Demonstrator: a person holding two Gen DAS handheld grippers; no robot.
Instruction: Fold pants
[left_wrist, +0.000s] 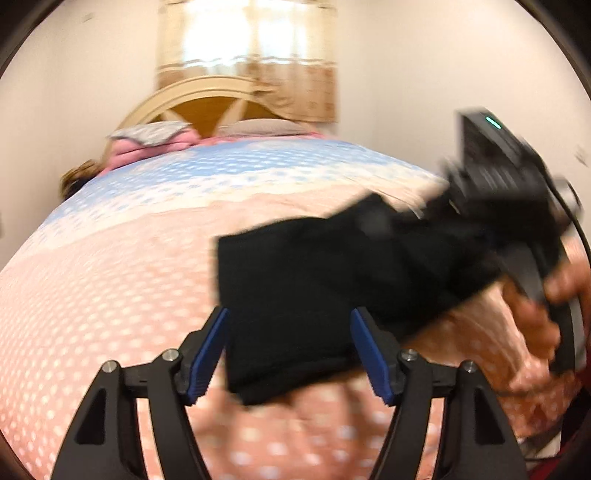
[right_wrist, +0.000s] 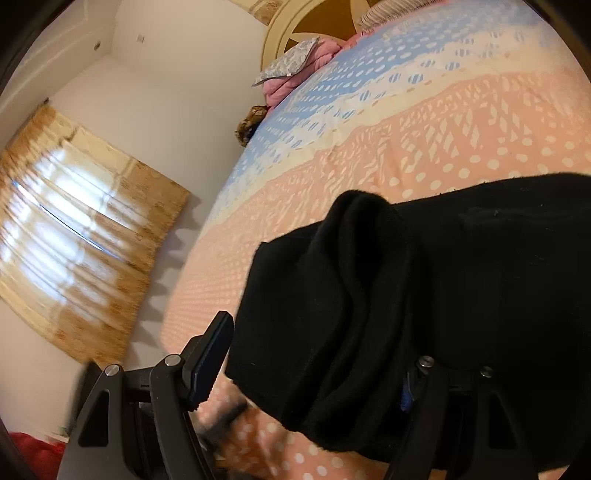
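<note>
Black pants (left_wrist: 314, 291) lie folded in a thick bundle on the pink dotted bedspread (left_wrist: 110, 288). My left gripper (left_wrist: 290, 352) is open, its blue pads on either side of the bundle's near end. The other hand-held gripper (left_wrist: 517, 184) shows blurred at the right of the left wrist view, at the bundle's far end. In the right wrist view the pants (right_wrist: 406, 295) fill the lower right and cover the right finger. My right gripper (right_wrist: 314, 369) is open, the jaws wide apart with the cloth lying between them.
The bedspread (right_wrist: 406, 129) turns blue and cream toward the headboard (left_wrist: 210, 99). Pillows and pink bedding (left_wrist: 155, 140) lie at the head of the bed. A curtained window (right_wrist: 74, 236) is on the wall beside the bed. A red thing (right_wrist: 29, 454) lies low by the floor.
</note>
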